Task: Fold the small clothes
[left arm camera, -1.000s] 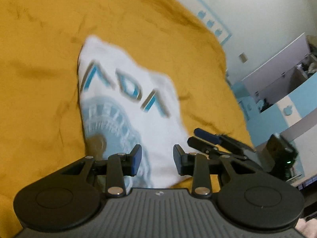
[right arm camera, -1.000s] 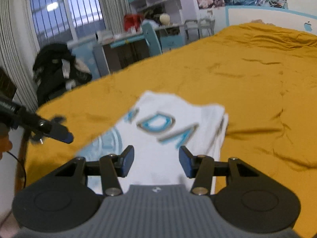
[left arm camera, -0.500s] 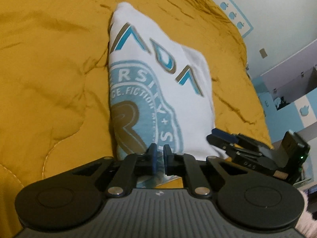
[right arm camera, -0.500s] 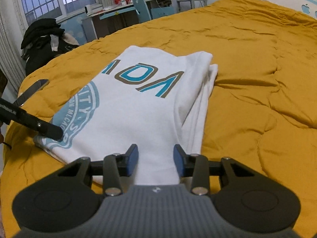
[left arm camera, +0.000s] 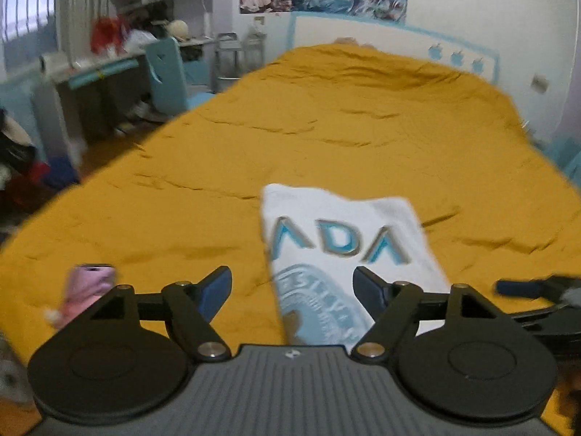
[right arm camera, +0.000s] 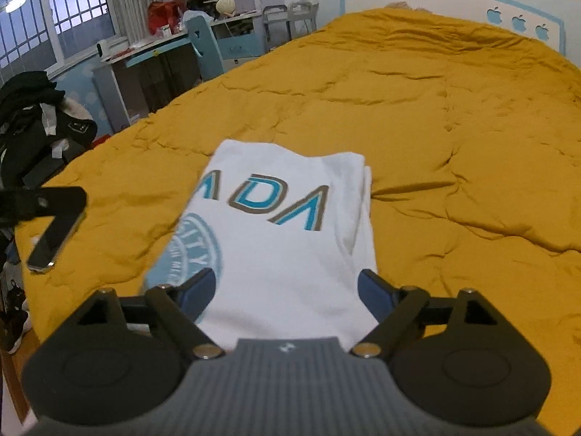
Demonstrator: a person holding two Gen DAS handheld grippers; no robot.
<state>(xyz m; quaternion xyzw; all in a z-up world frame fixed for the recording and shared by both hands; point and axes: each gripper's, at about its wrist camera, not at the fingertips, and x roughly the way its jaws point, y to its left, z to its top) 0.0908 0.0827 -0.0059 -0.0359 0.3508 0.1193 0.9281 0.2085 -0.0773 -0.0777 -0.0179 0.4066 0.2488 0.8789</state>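
The white T-shirt (right arm camera: 283,239) lay on the mustard-yellow bed (right arm camera: 454,116) as a narrow folded packet, its side layers stacked along the edge nearest the right gripper's right-hand finger. By the look of it the fold was as good as done; at most a last halving or a tidy-up seemed left, though its near end was hidden behind the gripper bodies, so I couldn't be sure.

The right gripper (right arm camera: 287,290) had its fingers opening wide, and nothing was pinched: the shirt showed beyond and below them, running away from the fingertips. The left gripper (left arm camera: 292,285) was opening too and held nothing; in its blurred view the T-shirt (left arm camera: 341,254) sat just past its right-hand finger, with bare quilt ahead of the left-hand one.

The packet's long axis ran straight out from the fingers toward the headboard. The "ADA" lettering sat at the far end, the round blue seal at the near end.

A pink phone (left arm camera: 89,290) lay outside the left gripper's left-hand finger.
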